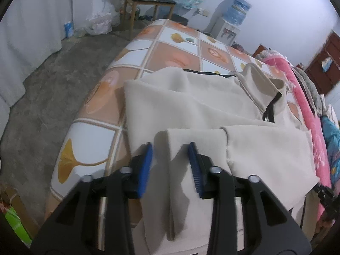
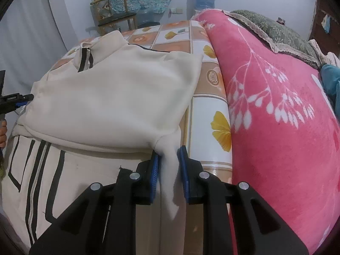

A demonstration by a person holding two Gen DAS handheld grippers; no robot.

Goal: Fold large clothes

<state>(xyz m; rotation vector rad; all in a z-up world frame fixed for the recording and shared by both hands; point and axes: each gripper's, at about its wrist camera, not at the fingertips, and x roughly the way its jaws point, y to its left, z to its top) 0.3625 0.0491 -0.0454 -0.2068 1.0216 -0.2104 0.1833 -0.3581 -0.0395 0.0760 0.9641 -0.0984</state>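
Two grippers are seen, the left gripper (image 1: 171, 148) and the right gripper (image 2: 169, 153). One cream jacket (image 2: 119, 89), one pink blanket (image 2: 276, 116), one chair (image 1: 148, 2) and one water dispenser (image 1: 227, 27) are counted.

Left gripper (image 1: 171, 148) and right gripper (image 2: 169, 150) angled downward, fingers narrowed

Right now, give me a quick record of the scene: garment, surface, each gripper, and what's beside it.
garment: cream jacket, black trim, partly folded over itself
surface: tile-patterned bed cover
left gripper: jaws around a fabric fold, grip unclear
right gripper: jaws pinching a bunched corner of the jacket
beside: pink blanket, right of the jacket
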